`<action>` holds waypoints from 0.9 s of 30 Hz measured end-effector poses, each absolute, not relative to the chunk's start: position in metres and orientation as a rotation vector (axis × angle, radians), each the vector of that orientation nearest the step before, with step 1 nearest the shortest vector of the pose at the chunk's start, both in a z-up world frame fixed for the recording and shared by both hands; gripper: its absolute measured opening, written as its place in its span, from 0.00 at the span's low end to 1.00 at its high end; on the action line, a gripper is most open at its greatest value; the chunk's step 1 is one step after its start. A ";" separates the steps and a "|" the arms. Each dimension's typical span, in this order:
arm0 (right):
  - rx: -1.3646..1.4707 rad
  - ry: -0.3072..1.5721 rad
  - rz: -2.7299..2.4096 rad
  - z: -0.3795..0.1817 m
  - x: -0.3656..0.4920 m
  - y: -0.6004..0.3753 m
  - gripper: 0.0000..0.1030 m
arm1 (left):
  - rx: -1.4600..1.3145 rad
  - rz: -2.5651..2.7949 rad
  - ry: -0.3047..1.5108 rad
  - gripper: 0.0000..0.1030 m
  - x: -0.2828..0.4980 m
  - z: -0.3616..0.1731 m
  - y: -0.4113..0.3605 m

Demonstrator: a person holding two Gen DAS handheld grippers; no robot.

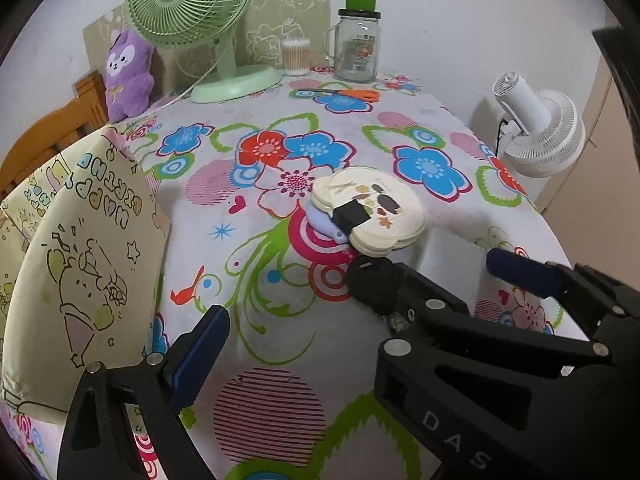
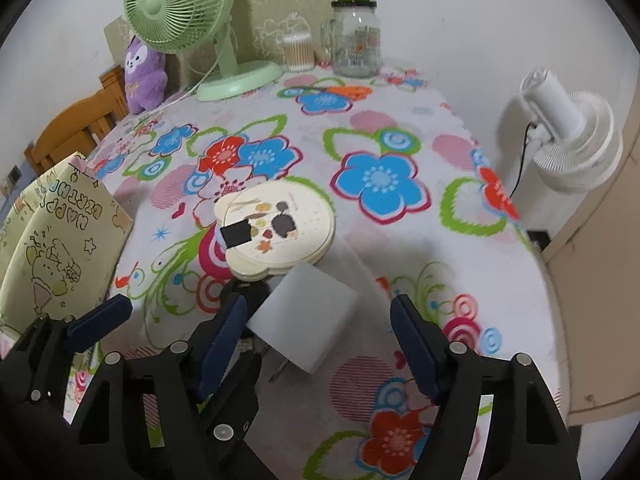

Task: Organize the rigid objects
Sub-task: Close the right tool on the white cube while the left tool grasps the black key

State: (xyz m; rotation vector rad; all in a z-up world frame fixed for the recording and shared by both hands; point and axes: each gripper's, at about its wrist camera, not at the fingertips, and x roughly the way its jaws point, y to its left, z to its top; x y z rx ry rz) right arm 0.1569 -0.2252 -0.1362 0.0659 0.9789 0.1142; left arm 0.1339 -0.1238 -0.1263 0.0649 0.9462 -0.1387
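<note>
A white foam block [image 2: 308, 316] lies on the flowered tablecloth [image 2: 380, 120] between the fingers of my right gripper [image 2: 320, 304]. The left pad is at the block's edge and a gap shows at the right pad, so the gripper is open. A black key fob [image 2: 246, 292] with keys lies just left of the block. Beyond it sits a cream bear-shaped stack [image 2: 280, 232] with a black square [image 2: 236, 236] on top. My left gripper [image 1: 320, 316] is open over bare cloth; its right finger is hidden under the right gripper [image 1: 448, 268]. The fob [image 1: 370, 284] lies ahead of it.
A yellow gift bag [image 1: 80, 260] stands at the left. At the back are a green desk fan [image 1: 192, 0], a purple plush [image 1: 128, 72], a cotton swab tub [image 1: 296, 56], a glass jar [image 1: 358, 48] and orange scissors [image 1: 356, 94]. A white fan [image 1: 540, 132] stands off the table's right edge.
</note>
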 end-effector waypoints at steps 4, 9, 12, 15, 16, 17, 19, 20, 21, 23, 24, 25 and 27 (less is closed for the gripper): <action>0.078 0.991 0.135 -0.141 0.158 -0.222 0.63 | 0.057 -0.140 0.965 0.92 0.136 -0.130 -0.121; 0.081 0.985 0.121 -0.141 0.157 -0.224 0.62 | 0.062 -0.148 0.969 0.92 0.136 -0.130 -0.122; 0.058 0.973 0.090 -0.139 0.154 -0.227 0.62 | 0.066 -0.159 0.971 0.92 0.135 -0.130 -0.126; 0.057 0.962 0.071 -0.136 0.152 -0.233 0.62 | 0.076 -0.165 0.958 0.92 0.134 -0.128 -0.133; 0.058 0.957 0.064 -0.135 0.151 -0.236 0.62 | 0.079 -0.165 0.955 0.92 0.134 -0.128 -0.135; 0.058 0.953 0.057 -0.134 0.151 -0.238 0.62 | 0.086 -0.164 0.952 0.92 0.134 -0.127 -0.138; 0.058 0.947 0.044 -0.133 0.151 -0.244 0.62 | 0.095 -0.162 0.948 0.92 0.136 -0.127 -0.142; 0.060 0.945 0.035 -0.133 0.151 -0.246 0.62 | 0.099 -0.160 0.945 0.92 0.136 -0.127 -0.144; 0.062 0.945 0.029 -0.133 0.151 -0.249 0.62 | 0.098 -0.158 0.942 0.92 0.137 -0.127 -0.146; 0.067 0.941 0.016 -0.132 0.151 -0.254 0.62 | 0.086 -0.152 0.944 0.88 0.141 -0.128 -0.148; 0.069 0.940 0.010 -0.132 0.152 -0.257 0.62 | 0.081 -0.149 0.946 0.86 0.142 -0.129 -0.149; 0.072 0.938 0.002 -0.132 0.152 -0.260 0.62 | 0.077 -0.147 0.948 0.85 0.143 -0.129 -0.149; 0.076 0.938 -0.009 -0.132 0.153 -0.264 0.62 | 0.070 -0.145 0.952 0.82 0.147 -0.131 -0.151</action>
